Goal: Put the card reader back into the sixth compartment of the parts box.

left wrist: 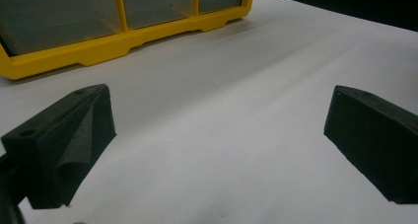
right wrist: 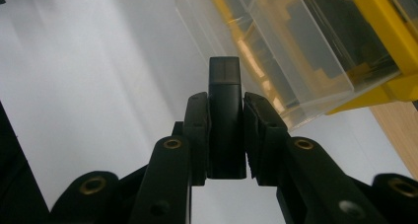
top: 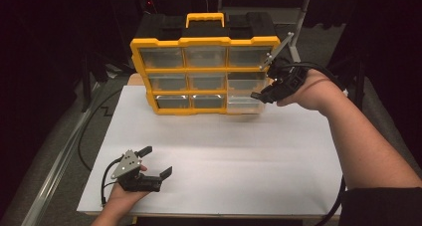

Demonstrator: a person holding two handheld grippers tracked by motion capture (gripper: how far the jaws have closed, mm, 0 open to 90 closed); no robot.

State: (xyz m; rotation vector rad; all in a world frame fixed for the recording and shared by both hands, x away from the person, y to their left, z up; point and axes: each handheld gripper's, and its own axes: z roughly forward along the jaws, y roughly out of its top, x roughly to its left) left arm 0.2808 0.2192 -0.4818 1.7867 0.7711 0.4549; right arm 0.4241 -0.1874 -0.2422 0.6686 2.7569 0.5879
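Flat white rectangular counter (top: 219,156). A yellow-framed plastic organiser case (top: 204,76) with clear drawers stands upright at its far edge.

The high view looks forward and down over the white bench (top: 214,151) toward the yellow organizer (top: 204,76) at its far side. The left gripper view sits low and near the bench, facing the organizer's base. The right gripper view looks closely at its pulled-out clear drawer (right wrist: 296,51).
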